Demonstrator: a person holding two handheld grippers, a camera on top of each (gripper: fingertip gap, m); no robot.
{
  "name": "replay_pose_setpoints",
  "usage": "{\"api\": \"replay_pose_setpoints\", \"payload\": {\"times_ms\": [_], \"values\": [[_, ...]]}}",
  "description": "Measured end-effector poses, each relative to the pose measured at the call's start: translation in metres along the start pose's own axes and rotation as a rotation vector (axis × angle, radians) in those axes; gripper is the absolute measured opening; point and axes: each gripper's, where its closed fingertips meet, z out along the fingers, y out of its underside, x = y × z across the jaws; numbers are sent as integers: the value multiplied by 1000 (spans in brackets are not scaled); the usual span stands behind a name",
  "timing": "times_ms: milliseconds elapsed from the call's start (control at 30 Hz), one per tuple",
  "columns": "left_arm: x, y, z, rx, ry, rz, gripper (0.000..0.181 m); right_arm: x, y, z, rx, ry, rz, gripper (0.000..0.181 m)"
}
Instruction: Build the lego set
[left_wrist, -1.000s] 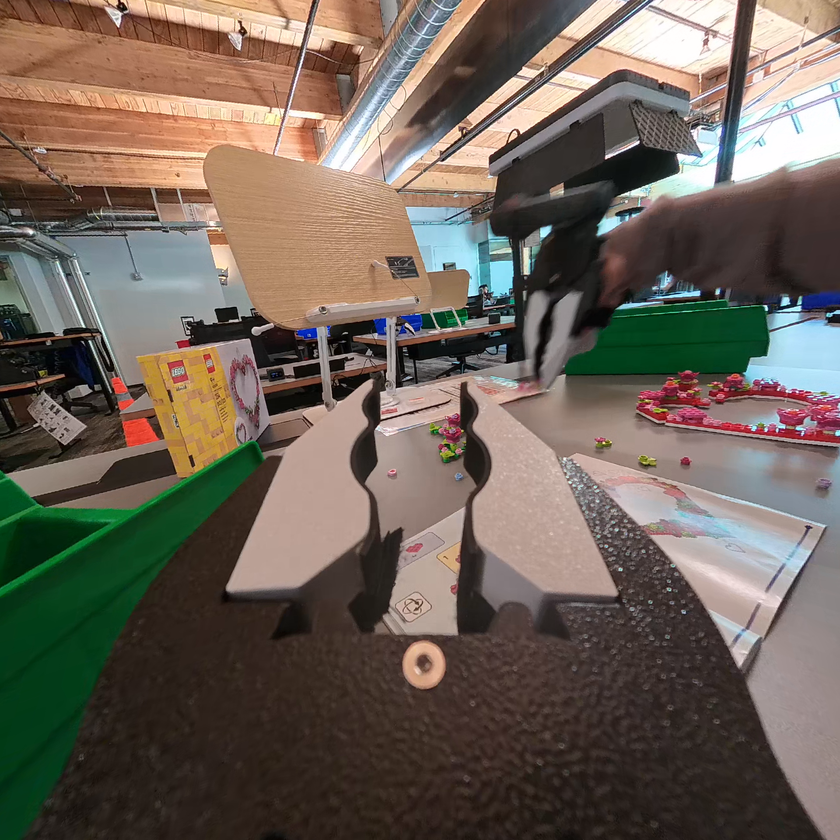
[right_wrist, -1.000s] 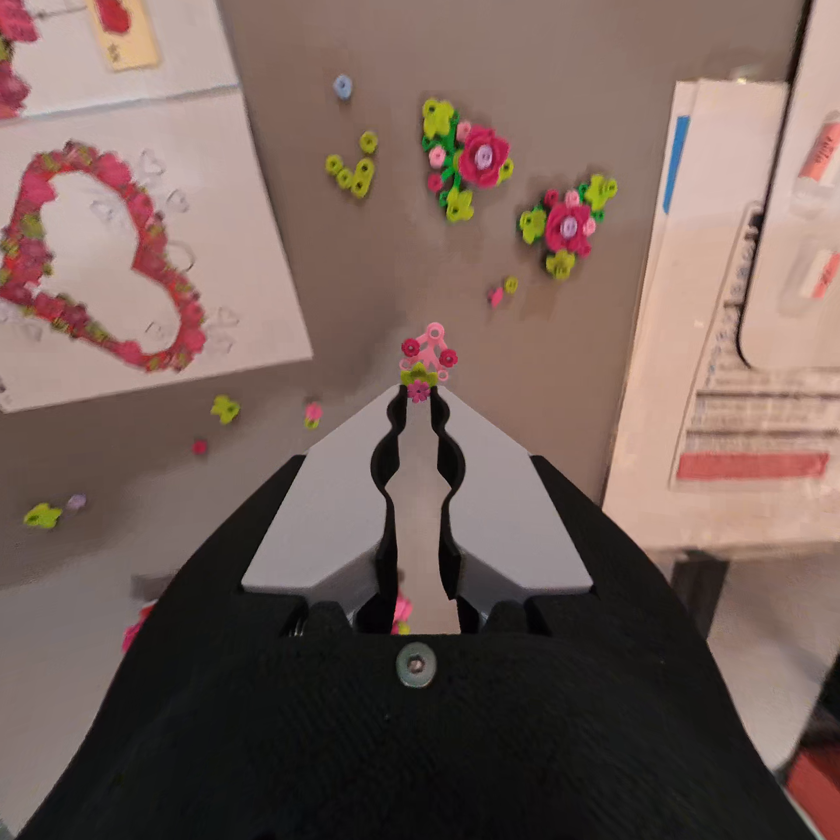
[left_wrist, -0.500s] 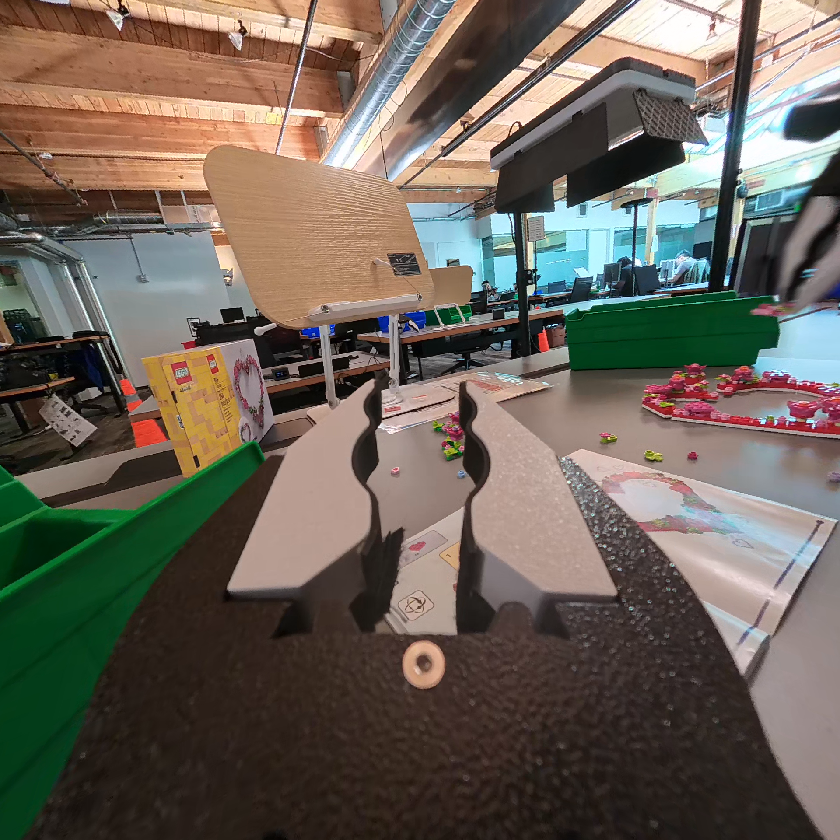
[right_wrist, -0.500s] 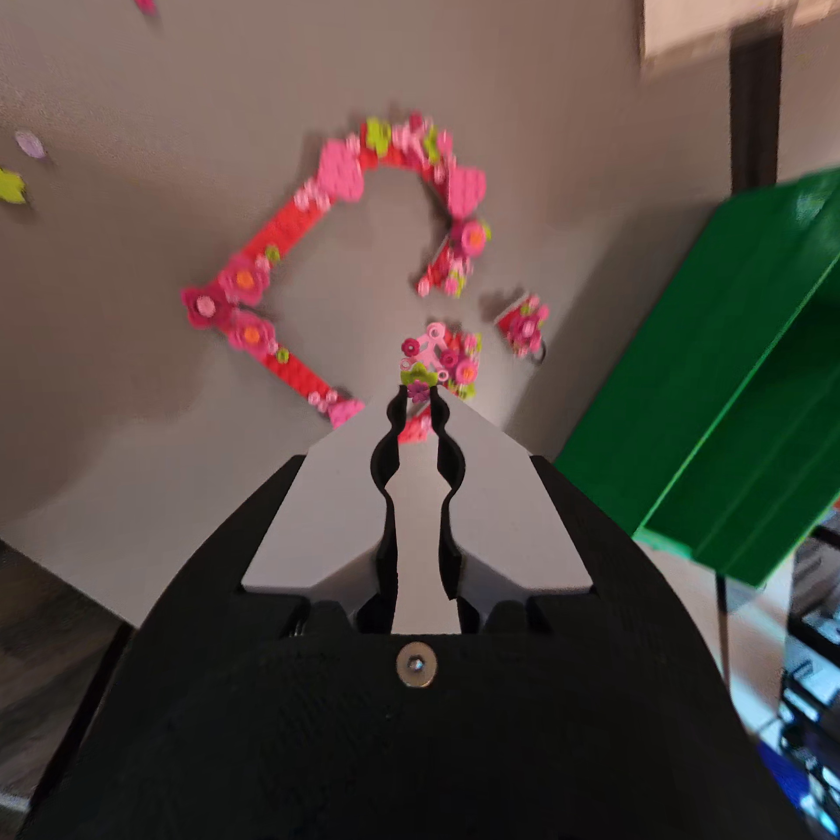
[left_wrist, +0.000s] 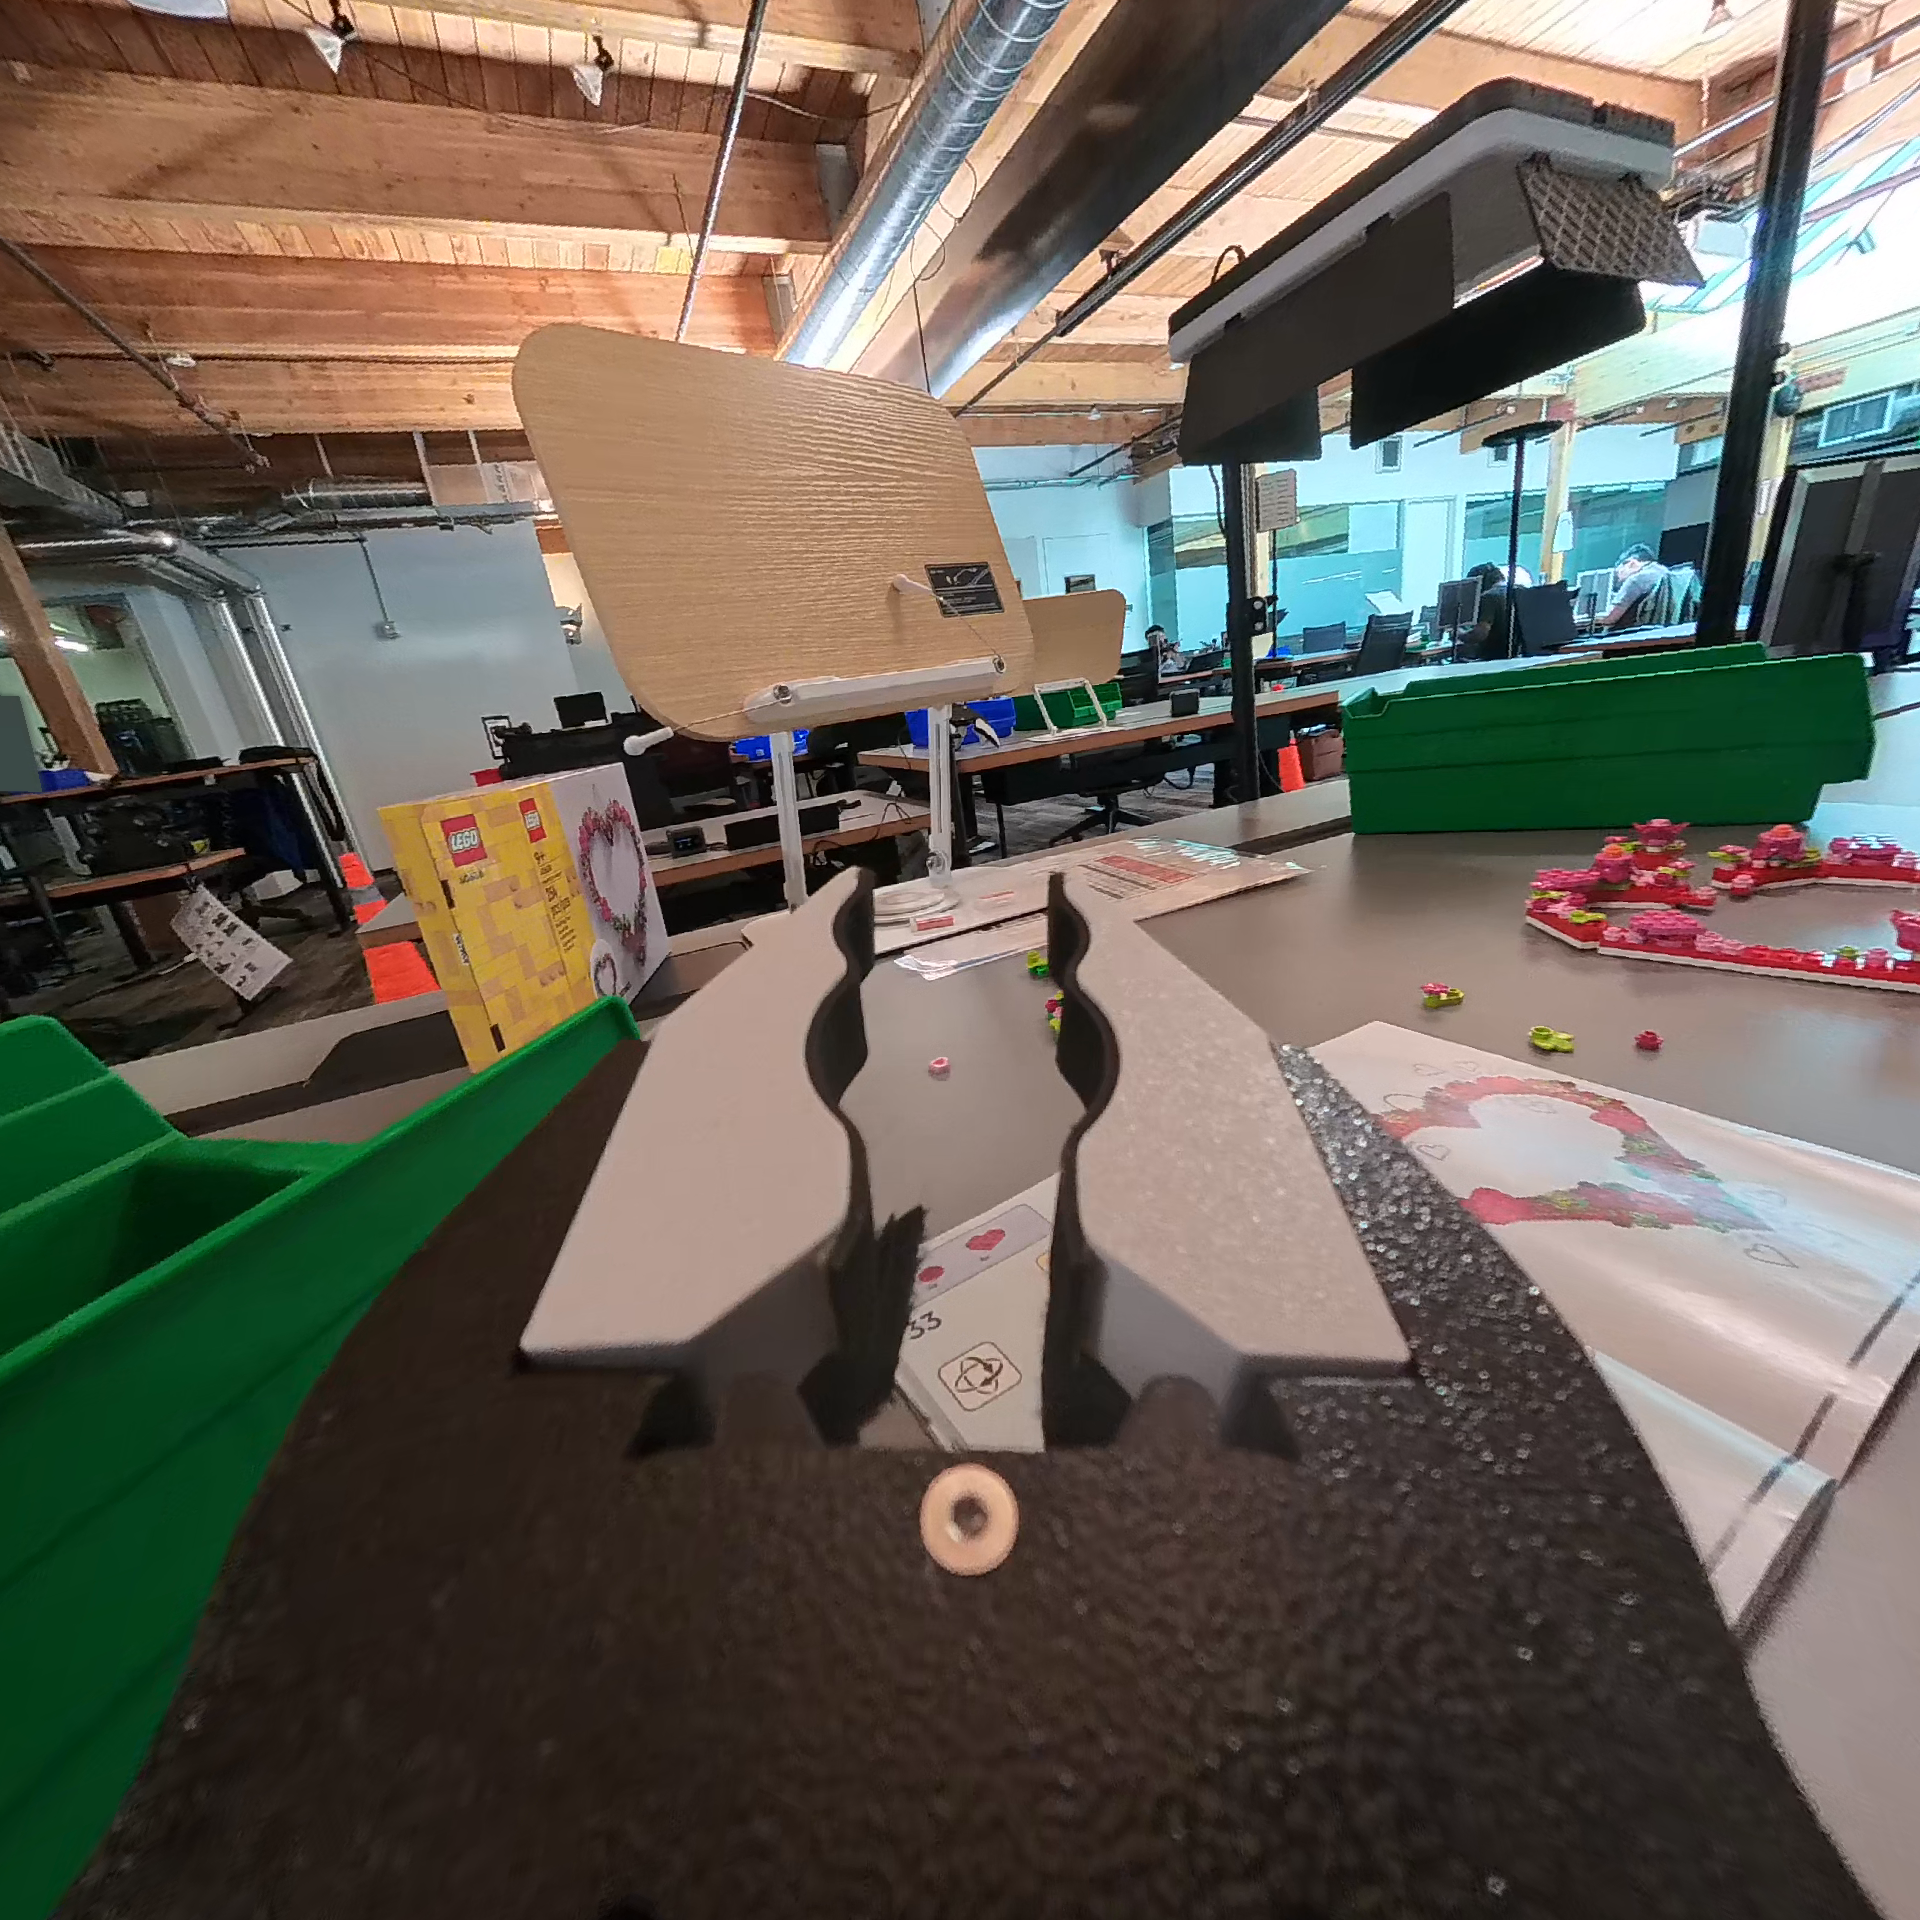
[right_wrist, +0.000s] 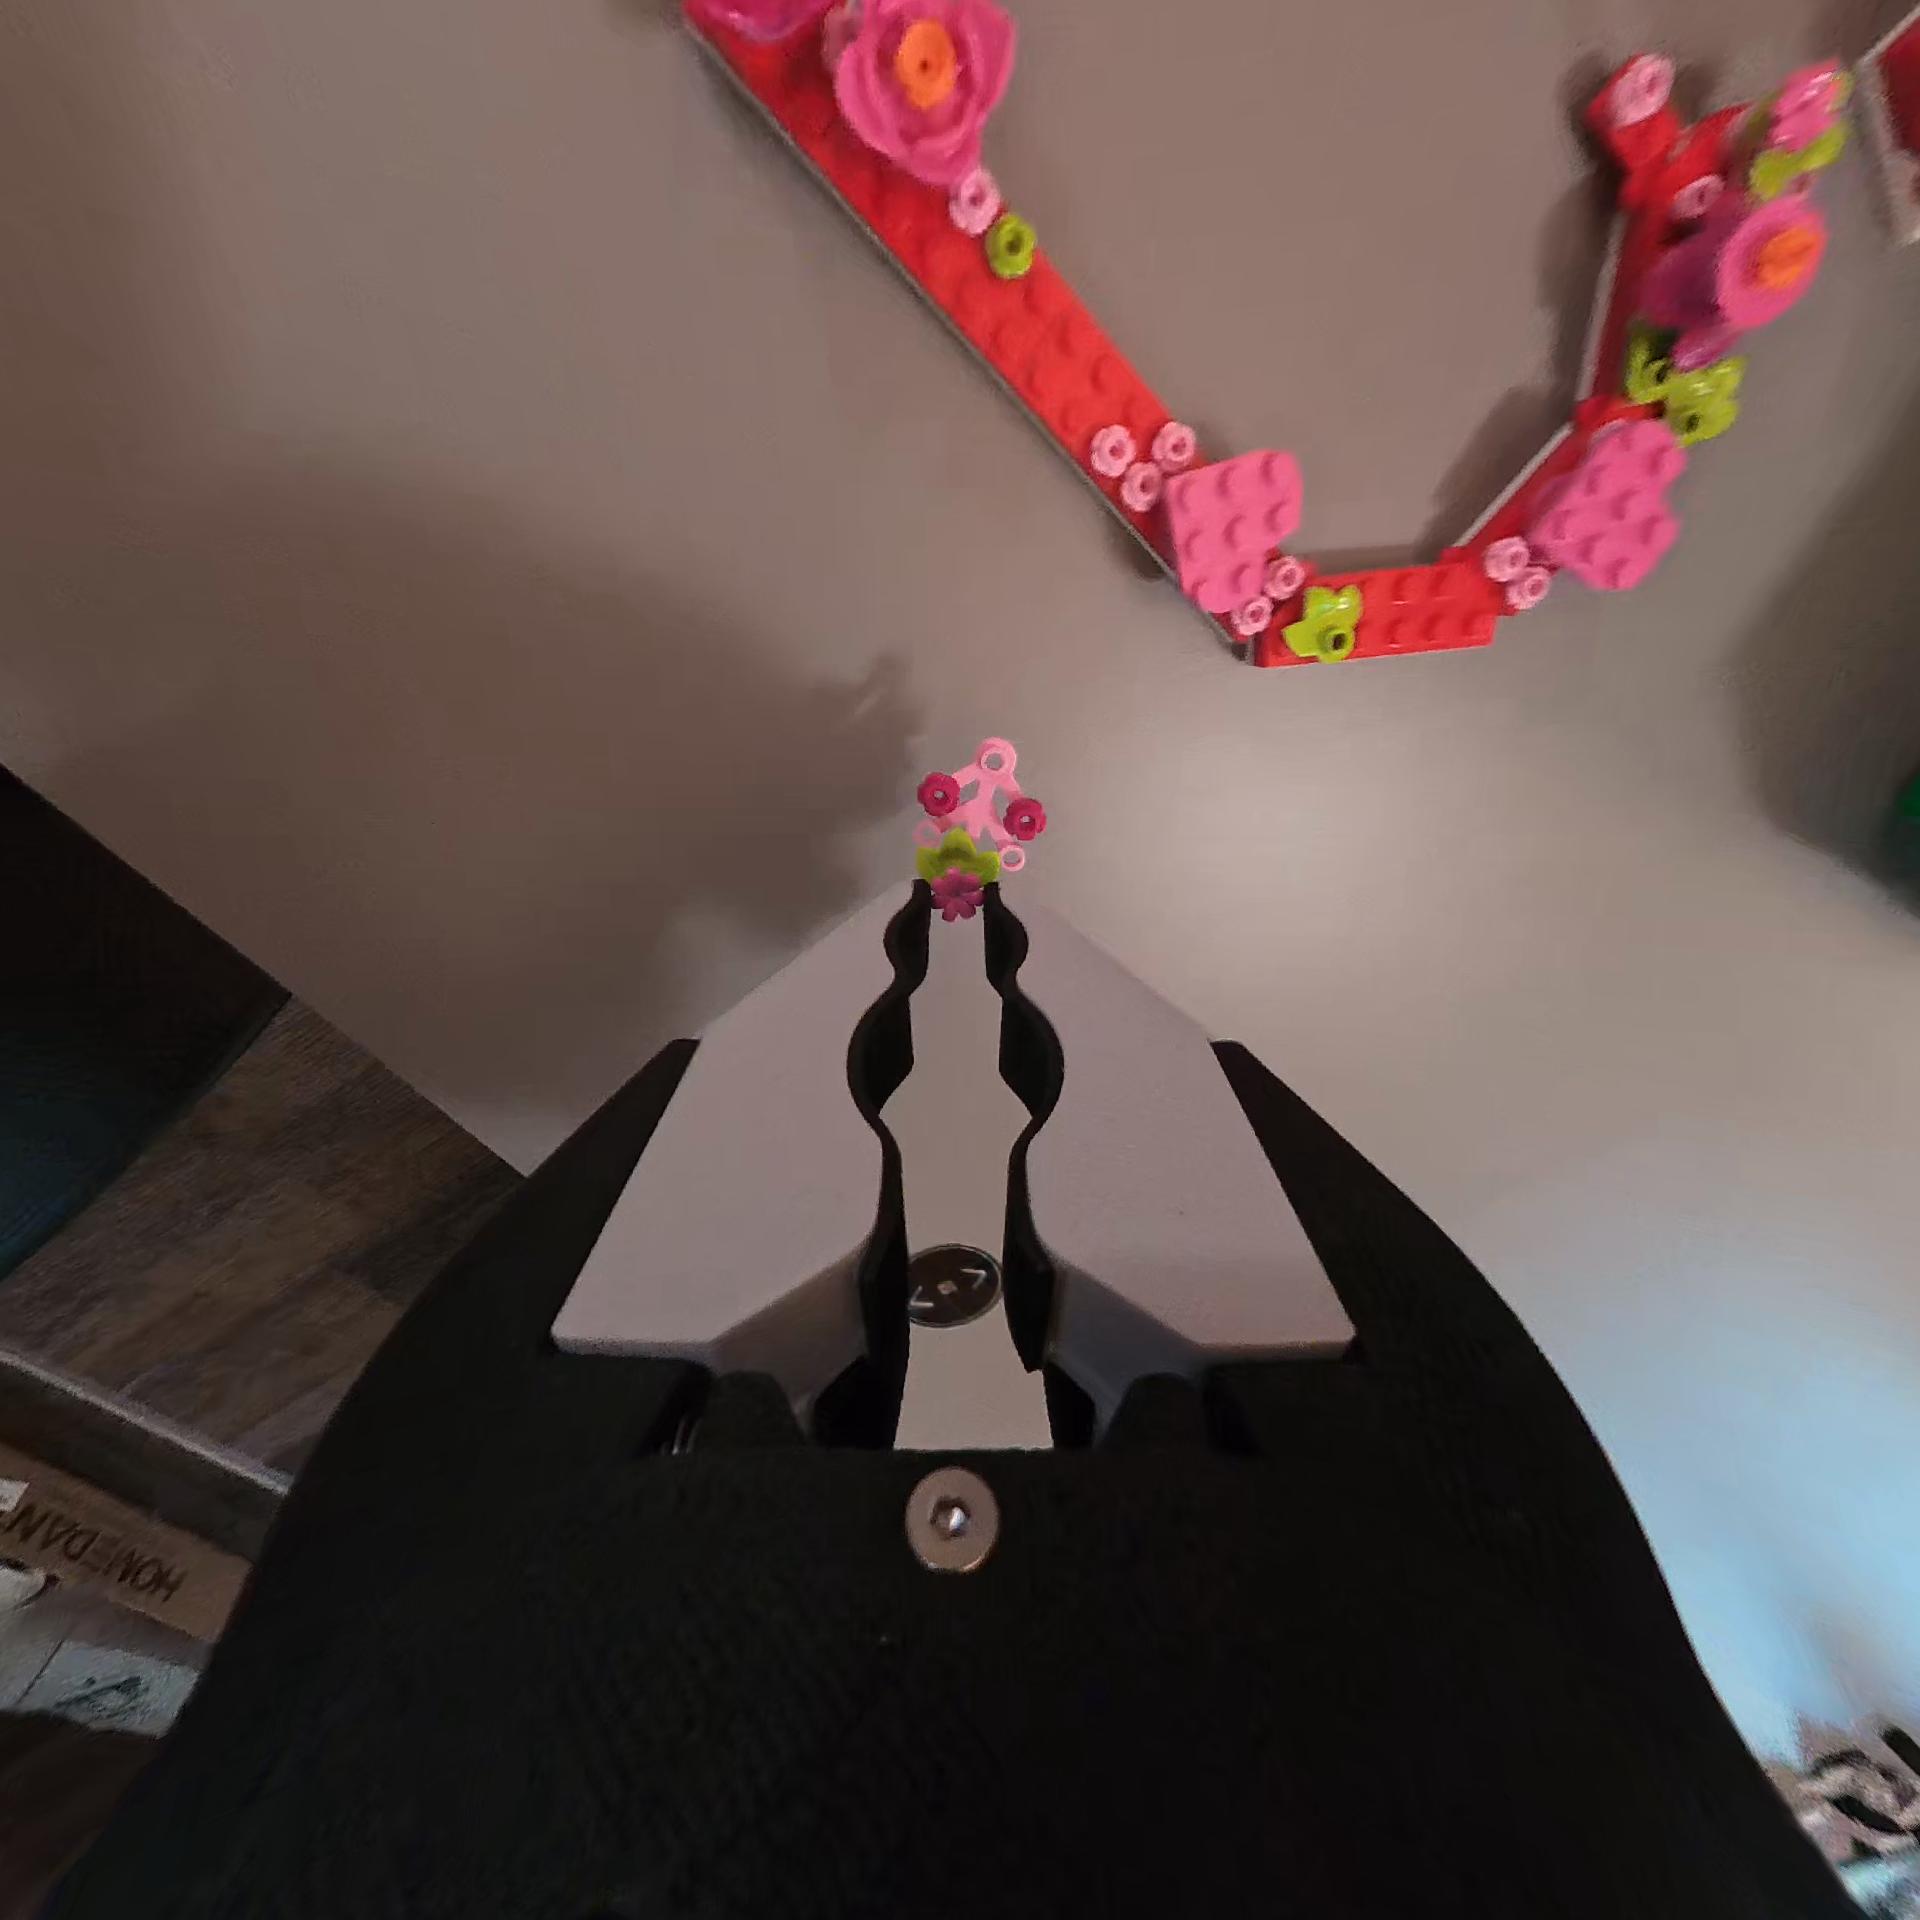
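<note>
My right gripper (right_wrist: 956, 896) is shut on a small pink flower sprig (right_wrist: 975, 821) with dark pink blossoms and a lime leaf, held above the grey table. The red heart frame (right_wrist: 1049, 332) with pink roses and plates lies ahead to the upper right; it also shows in the left wrist view (left_wrist: 1725, 914) at the far right. My left gripper (left_wrist: 956, 914) is open and empty, low over the table above the instruction sheet (left_wrist: 1621, 1174). Loose small flower pieces (left_wrist: 1444, 997) lie between the sheet and the heart.
A green bin (left_wrist: 156, 1299) sits close on the left and stacked green bins (left_wrist: 1600, 748) at the back right. A yellow set box (left_wrist: 520, 914) and a wooden book stand (left_wrist: 758, 540) are at the back. The table edge and floor (right_wrist: 156, 1195) are at the left.
My right gripper carried the sprig from the loose flower clusters over to the heart frame and closer to it. It has left the left wrist view. The left gripper stayed put.
</note>
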Motion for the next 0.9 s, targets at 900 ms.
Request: {"api": "replay_pose_setpoints", "payload": {"times_ms": [900], "values": [[2, 1, 1, -3, 20, -13, 30, -7, -28, 23, 39, -136, -48, 8]]}}
